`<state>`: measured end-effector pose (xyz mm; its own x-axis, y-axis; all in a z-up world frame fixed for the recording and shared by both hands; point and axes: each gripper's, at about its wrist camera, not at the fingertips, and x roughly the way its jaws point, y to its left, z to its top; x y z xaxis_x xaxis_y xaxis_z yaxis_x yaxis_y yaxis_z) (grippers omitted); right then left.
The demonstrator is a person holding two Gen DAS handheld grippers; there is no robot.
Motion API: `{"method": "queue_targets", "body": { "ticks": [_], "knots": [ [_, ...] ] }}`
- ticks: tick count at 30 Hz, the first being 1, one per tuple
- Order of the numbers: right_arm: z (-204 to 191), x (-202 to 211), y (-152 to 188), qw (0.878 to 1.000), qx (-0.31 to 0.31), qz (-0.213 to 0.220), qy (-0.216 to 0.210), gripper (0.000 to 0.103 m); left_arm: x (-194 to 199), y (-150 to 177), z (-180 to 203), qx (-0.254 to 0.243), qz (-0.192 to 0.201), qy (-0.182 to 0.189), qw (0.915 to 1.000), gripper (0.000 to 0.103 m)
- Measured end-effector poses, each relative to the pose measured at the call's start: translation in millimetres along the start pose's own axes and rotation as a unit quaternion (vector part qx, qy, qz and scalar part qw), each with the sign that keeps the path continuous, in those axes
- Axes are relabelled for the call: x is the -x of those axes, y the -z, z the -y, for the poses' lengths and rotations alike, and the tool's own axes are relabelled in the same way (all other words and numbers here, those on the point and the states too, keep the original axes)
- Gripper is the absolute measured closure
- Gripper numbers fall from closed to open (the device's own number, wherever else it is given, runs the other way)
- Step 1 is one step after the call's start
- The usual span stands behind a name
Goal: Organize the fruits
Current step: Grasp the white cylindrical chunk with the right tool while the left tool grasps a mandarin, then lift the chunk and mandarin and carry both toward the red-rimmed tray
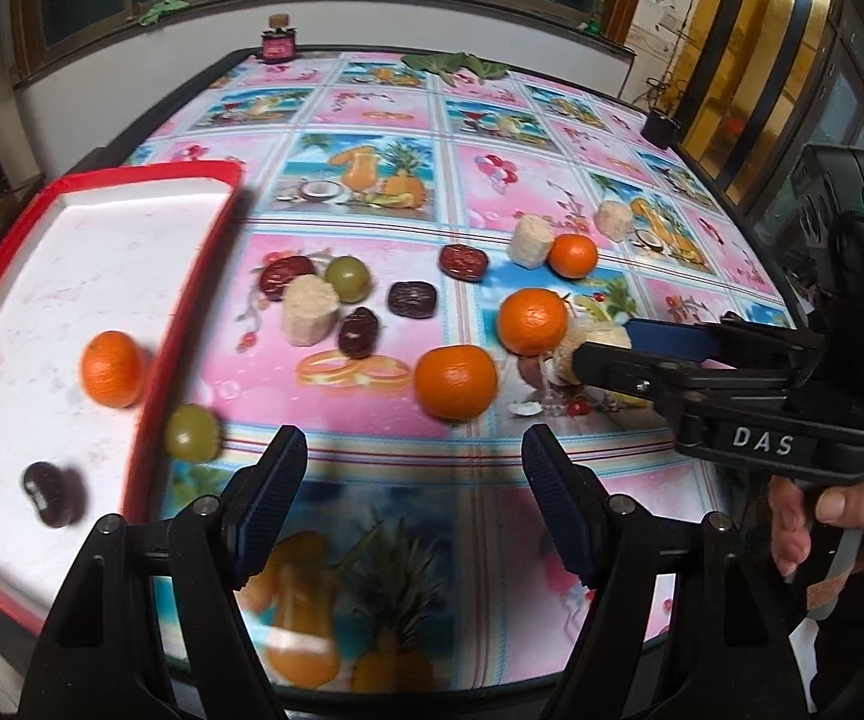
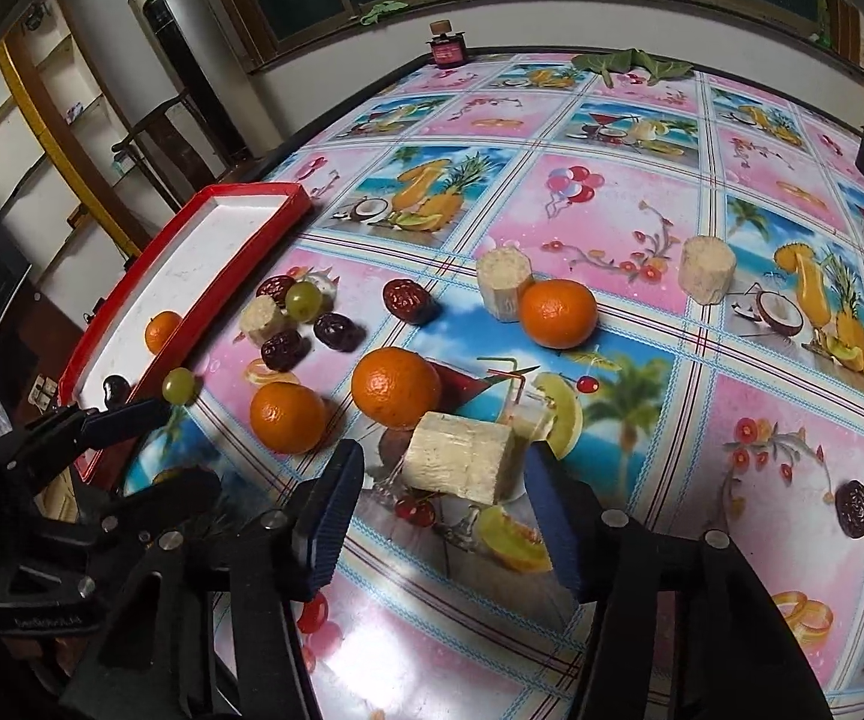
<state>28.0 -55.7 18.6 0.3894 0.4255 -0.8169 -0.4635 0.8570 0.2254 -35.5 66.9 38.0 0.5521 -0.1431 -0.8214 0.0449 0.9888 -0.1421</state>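
— Nearest the right wrist camera, what sits between the fingers?

— Right gripper (image 2: 441, 516) is spread wide around a pale cut cylinder, maybe sugarcane (image 2: 462, 456), lying on its side on the tablecloth (image 2: 612, 228). The right finger looks to touch its end; the left finger stands apart from it, so nothing is clamped.

— And the left gripper?

— Left gripper (image 1: 414, 498) is released too, jaws wide, holding nothing, above the near table edge just beside the red tray (image 1: 186, 324).

— What lies in that tray?

— One orange (image 1: 111, 369) and a dark jujube (image 1: 51, 492) on its white floor. A green grape (image 1: 192, 433) rests outside, touching the red rim.

— Where is the remaining fruit?

— Two oranges (image 2: 396, 387) sit just beyond the gripped-at cylinder, and a third orange (image 2: 558, 313) touches an upright cane piece (image 2: 504, 282). Another upright piece (image 2: 707, 270) stands apart to its right. Near the tray clusters a cane piece, a grape (image 2: 303, 300) and several jujubes (image 2: 281, 349). One lone jujube (image 2: 854, 509) lies far right.
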Motion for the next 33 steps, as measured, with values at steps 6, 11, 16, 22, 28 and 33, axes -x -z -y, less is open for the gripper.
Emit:
{"method": "queue_targets", "body": {
  "ticks": [6,11,16,22,28,33],
  "knots": [
    [0.4,-10.0,-1.2,1.0,0.002,-0.01,0.01,0.06,-16.4,-6.5,4.7,-0.002,-0.006,0.002,1.0,0.029],
    [4.6,-10.4,-1.0,1.0,-0.003,-0.009,0.01,0.062,-30.4,-13.2,7.8,-0.004,-0.013,0.01,0.9999,0.029],
    [5.8,-9.9,0.0,1.0,-0.003,-0.009,0.011,0.062,-41.2,-17.1,10.4,-0.004,-0.018,0.013,0.9998,0.039],
    [6.8,-9.5,-0.4,1.0,-0.003,-0.008,0.009,0.063,-43.0,-18.2,12.8,-0.017,-0.017,0.01,0.9997,0.068],
    [4.3,-6.9,-0.1,1.0,-0.002,-0.005,0.006,0.063,-39.5,-16.7,11.4,-0.017,-0.015,0.013,0.9996,0.069],
    [0.7,0.0,-1.7,1.0,0.001,0.002,0.006,0.063,-33.4,-13.8,12.2,-0.022,-0.014,0.013,0.9996,0.069]
  ]
}}
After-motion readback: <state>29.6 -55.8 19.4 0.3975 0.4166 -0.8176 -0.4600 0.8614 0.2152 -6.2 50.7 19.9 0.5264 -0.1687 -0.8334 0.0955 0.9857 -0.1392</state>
